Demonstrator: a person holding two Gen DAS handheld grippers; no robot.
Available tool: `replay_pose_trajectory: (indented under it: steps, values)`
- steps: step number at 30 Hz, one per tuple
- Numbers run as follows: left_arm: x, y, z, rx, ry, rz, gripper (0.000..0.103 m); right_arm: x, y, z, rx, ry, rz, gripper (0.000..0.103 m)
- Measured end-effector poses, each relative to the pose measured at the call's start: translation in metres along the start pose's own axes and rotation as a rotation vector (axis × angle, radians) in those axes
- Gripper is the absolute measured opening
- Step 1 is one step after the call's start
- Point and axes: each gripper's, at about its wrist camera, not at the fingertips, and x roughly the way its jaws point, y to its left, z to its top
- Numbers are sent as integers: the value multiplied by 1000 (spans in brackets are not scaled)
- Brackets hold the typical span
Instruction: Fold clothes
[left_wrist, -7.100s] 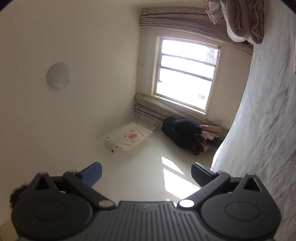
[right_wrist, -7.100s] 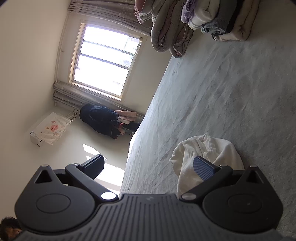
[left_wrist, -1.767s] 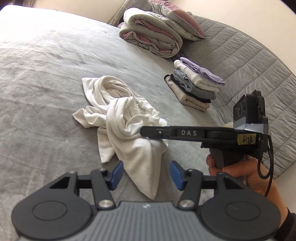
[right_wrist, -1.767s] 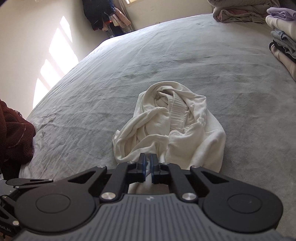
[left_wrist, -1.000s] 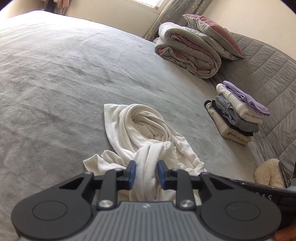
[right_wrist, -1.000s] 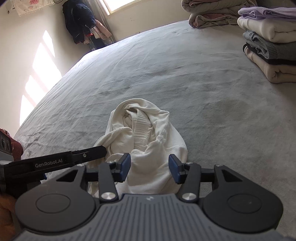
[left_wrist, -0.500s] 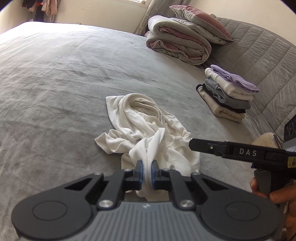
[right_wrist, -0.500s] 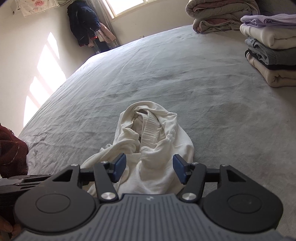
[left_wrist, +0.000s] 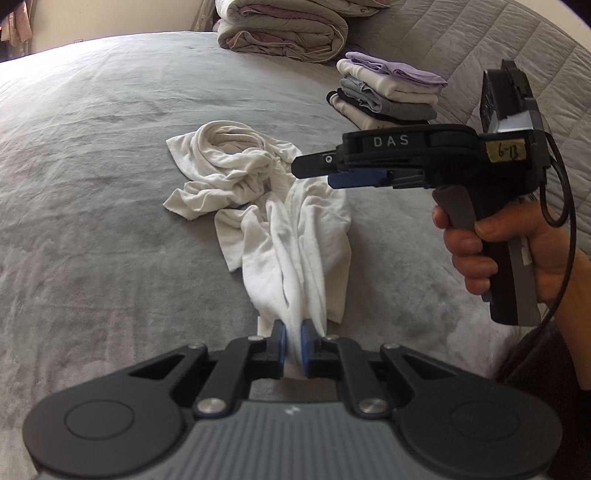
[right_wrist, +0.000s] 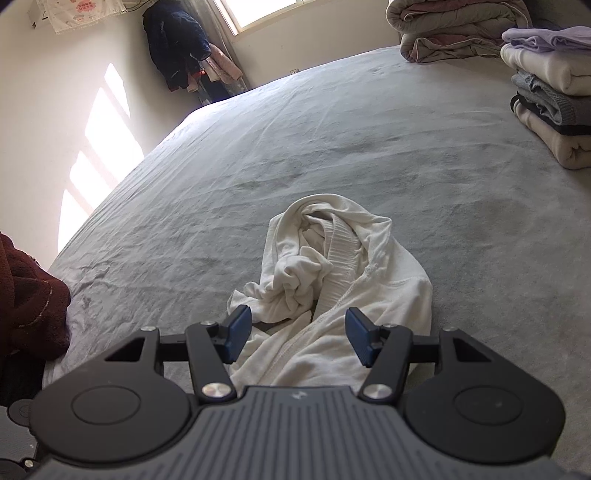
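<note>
My left tool (left_wrist: 292, 341) has clamped a fold of the white garment (left_wrist: 295, 236) crumpled on the bed (left_wrist: 92, 155); my right tool (right_wrist: 295, 334) has just opened, empty, ready to spread it.

Garment (left_wrist: 288, 236): lay crumpled mid-bed (left_wrist: 92, 184), near end drawn toward left gripper (left_wrist: 292, 345).
Right gripper (right_wrist: 298, 338): sat over garment's near edge, right of the left gripper.
Folded stack (left_wrist: 388, 92): sat on bed, beyond and right of garment.
Rolled quilt (left_wrist: 284, 33): lay behind stack, at bed's far end.
</note>
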Motion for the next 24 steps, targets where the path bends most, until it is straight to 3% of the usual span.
replay_pose_trajectory:
  steps: [2, 4, 5, 6, 8, 9, 14, 19, 21, 24]
  values:
    - [2, 0, -2, 6, 17, 26, 11, 2, 4, -1, -5, 3, -2, 61]
    - [2, 1, -2, 8, 25, 39, 22, 4, 7, -2, -15, 7, -2, 61]
    - [1, 3, -1, 7, 22, 30, 37, 5, 8, -2, -18, 9, -2, 61]
    - [-1, 4, 1, 7, 17, 19, 58, 6, 9, -3, -18, 12, -1, 61]
    - [-5, 7, 4, 8, -4, -18, 82, 8, 10, -3, -19, 22, 1, 61]
    - [-8, 9, 6, 9, -16, -37, 88, 9, 10, -3, -20, 25, 2, 61]
    - [-6, 27, 14, 0, 7, -161, 101, 13, 14, -4, -36, 38, 12, 63]
    - [6, 48, 21, -74, 33, -134, 101, 16, 14, -4, -43, 35, 12, 65]
    - [7, 57, 23, -107, 7, -126, 101, 17, 12, -4, -40, 17, 20, 65]
    - [5, 71, 28, -168, -71, -107, 99, 19, 6, 0, -16, -11, 21, 51]
